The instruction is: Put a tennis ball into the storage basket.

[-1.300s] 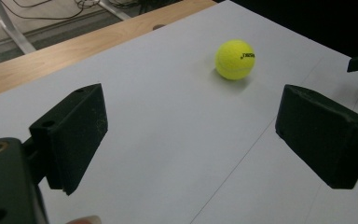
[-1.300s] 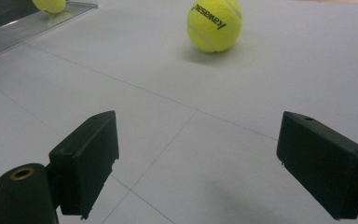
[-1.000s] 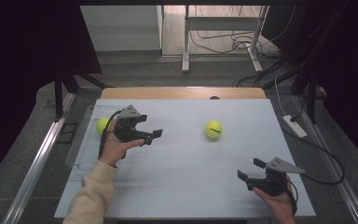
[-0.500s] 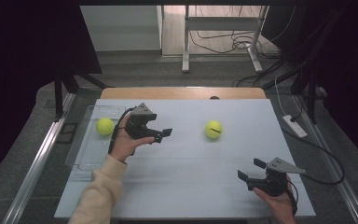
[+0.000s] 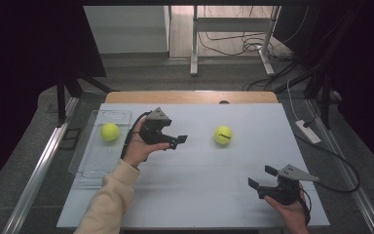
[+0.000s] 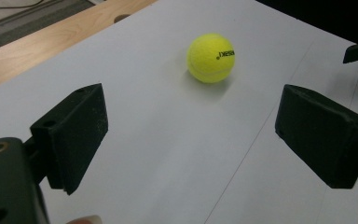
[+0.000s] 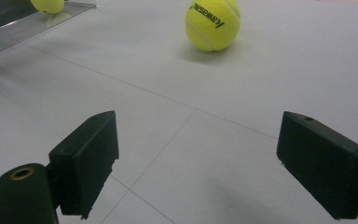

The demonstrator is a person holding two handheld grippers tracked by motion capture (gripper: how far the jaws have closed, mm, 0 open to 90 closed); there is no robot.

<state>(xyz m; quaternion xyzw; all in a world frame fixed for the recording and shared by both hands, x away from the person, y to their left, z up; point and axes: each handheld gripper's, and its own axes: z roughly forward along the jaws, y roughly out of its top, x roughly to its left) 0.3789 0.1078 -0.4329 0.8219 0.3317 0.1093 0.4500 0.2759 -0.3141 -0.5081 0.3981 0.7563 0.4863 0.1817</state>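
My left gripper [image 5: 179, 141] is wide open and empty, aimed at the tennis ball [image 5: 223, 135] lying loose on the white table [image 5: 195, 195] at its 3 o'clock, near but apart. My right gripper [image 5: 263, 176] rests open and empty at the ball's 5 o'clock. A nudge from one jaw could roll the ball away.

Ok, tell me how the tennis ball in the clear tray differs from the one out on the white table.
The ball in the tray sits inside the clear tray at the table's left edge; the ball on the table lies loose on the white table. The left gripper points at the loose ball with open, empty jaws, its back to the tray ball. The loose ball shows black lettering; none can be made out on the tray ball. Both are yellow-green tennis balls, about the same size.
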